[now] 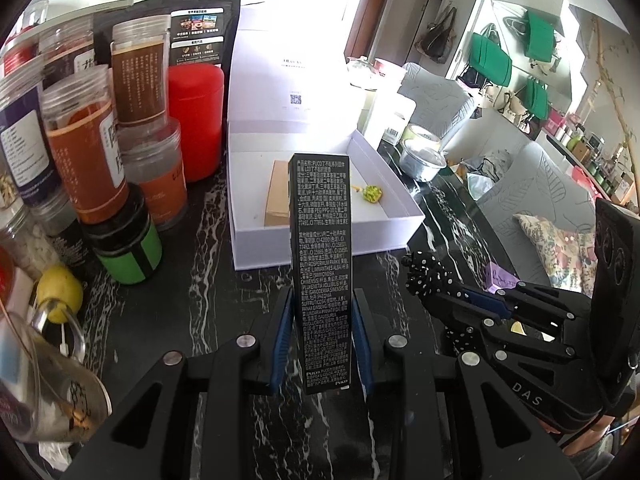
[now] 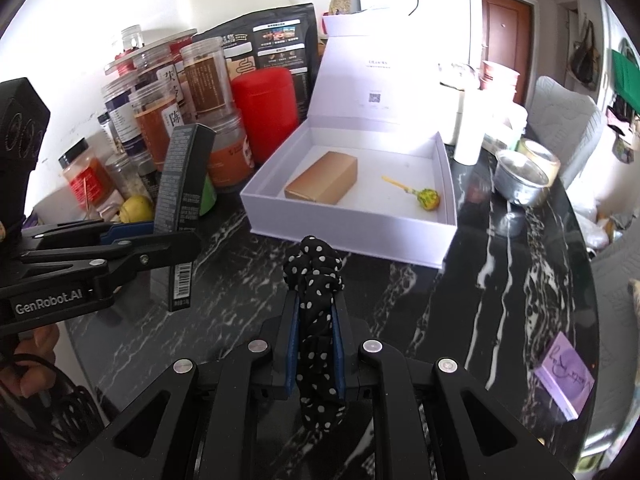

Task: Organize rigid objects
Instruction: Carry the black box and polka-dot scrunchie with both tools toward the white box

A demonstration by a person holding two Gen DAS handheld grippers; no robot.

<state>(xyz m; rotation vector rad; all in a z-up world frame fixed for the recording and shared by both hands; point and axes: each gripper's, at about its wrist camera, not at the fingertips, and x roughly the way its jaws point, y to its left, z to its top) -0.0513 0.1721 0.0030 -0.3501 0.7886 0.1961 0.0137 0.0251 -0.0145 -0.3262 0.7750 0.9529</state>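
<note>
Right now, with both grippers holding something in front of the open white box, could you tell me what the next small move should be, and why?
Probably carry the left gripper forward over the white box and lower the black carton into its bare floor. The carton is clamped upright short of the near wall, and only a brown box and a lollipop lie inside. The right gripper holds a dotted scrunchie.

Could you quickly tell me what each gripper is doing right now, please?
Left gripper: closed on the tall black carton, held upright.
Right gripper: closed on the black polka-dot scrunchie.
</note>
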